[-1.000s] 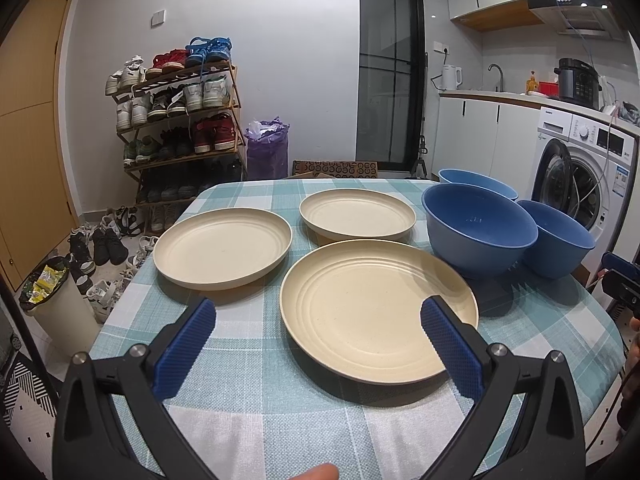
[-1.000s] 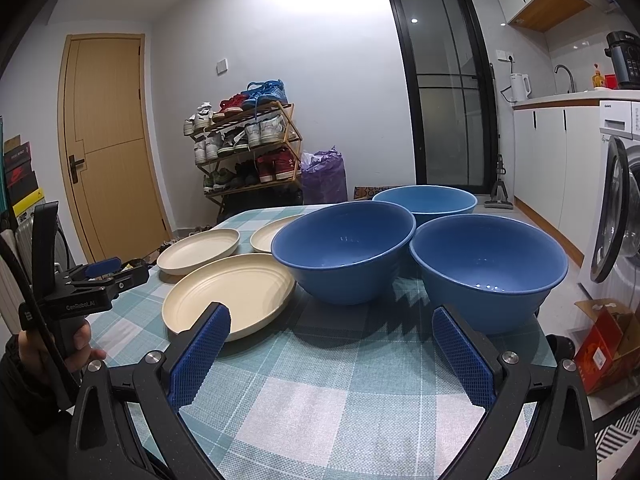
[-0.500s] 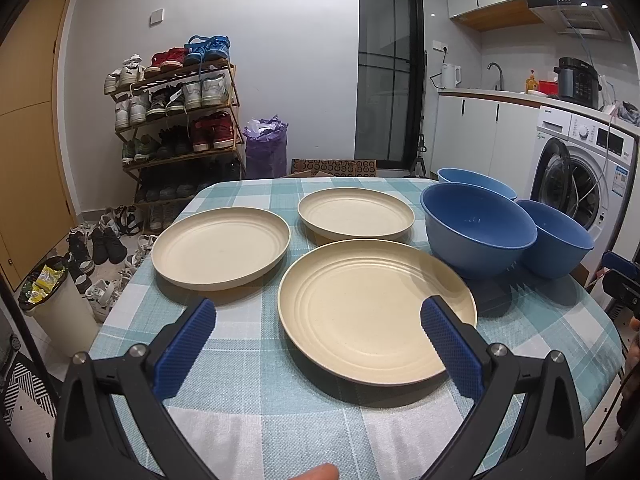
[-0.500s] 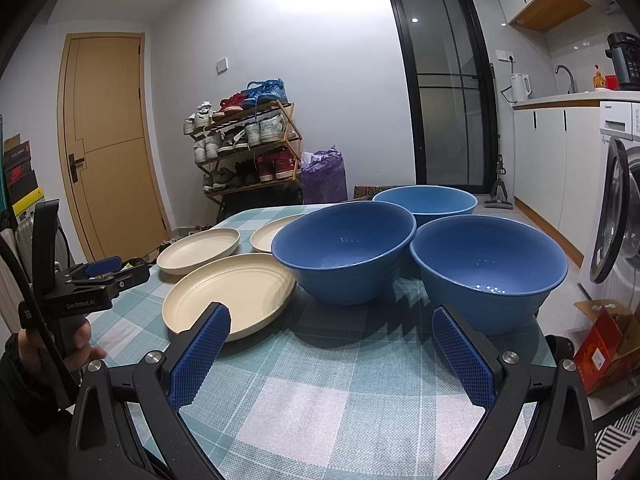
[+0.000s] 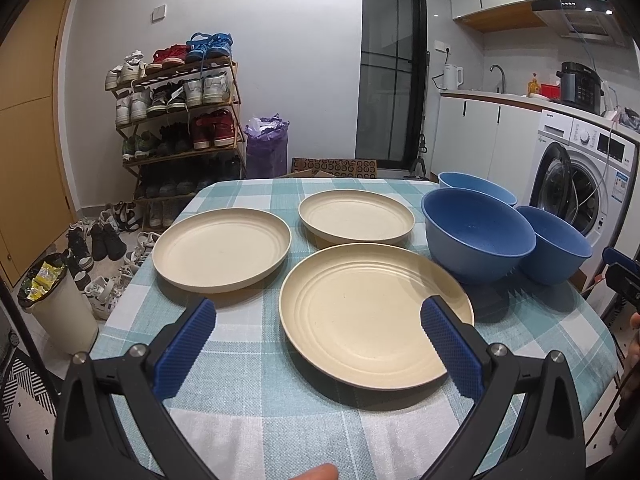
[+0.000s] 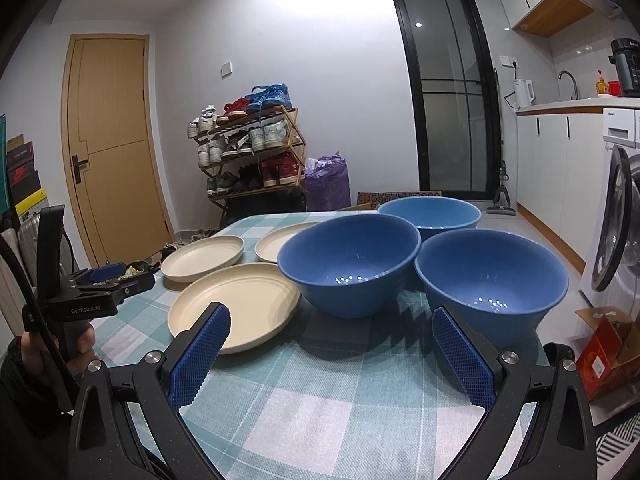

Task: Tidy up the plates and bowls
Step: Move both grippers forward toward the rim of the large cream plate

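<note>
Bright overhead light, soft shadows, sharp focus, fisheye bending and dark corners.

Three plates and three bowls on a checked cloth, left gripper (image 5: 318, 334) wide open above the near edge.

The table (image 5: 256, 412) carries a teal-and-white checked cloth. The near plate (image 5: 370, 316) lies between the two blue pads (the right pad overlaps its rim in the picture). The left plate (image 5: 222, 249) and the far plate (image 5: 356, 221) lie apart behind it, all cream. To the right, the big bowl (image 5: 478, 236) stands just beside the near plate, the right bowl (image 5: 554, 245) against its side, the pale bowl (image 5: 476, 187) behind both. Beyond the table: a shoe rack (image 5: 180, 120), a purple bag (image 5: 267, 148), a bin (image 5: 60, 300) and a washer (image 5: 580, 184).
</note>
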Motion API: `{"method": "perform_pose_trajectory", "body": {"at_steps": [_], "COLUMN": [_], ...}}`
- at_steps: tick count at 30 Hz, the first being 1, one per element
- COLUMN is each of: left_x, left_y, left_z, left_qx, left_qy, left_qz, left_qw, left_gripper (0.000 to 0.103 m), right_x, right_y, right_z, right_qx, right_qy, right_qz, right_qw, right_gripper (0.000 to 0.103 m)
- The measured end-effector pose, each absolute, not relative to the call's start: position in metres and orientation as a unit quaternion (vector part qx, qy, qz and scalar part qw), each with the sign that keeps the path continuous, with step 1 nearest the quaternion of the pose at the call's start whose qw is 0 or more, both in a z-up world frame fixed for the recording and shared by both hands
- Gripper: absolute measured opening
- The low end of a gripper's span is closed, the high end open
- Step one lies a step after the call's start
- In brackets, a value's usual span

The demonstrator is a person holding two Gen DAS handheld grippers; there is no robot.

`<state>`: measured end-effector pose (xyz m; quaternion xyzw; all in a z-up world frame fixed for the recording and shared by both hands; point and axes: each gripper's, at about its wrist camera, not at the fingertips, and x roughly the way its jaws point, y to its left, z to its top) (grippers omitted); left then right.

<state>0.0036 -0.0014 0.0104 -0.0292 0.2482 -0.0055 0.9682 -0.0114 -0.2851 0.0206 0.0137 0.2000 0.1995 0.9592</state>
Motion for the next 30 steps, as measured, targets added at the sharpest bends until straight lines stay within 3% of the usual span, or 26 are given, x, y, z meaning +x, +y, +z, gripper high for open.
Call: {"method": "perform_pose_trajectory", "body": {"at_steps": [30], "left_x": [0.018], "left_y": [0.0], "left_z": [0.08], "left_qx": [-0.018], "left_qy": [0.194], "left_qz": [-0.014], "left_qw": [0.981], "left_gripper": [0.103], "right_x": [0.009], "right_y": [-0.283], "right_z": [0.108], "right_qx": [0.02], "right_qy": [0.148], "right_qz": [0.242], "right_qw": [0.959], "right_gripper": [0.103]}}
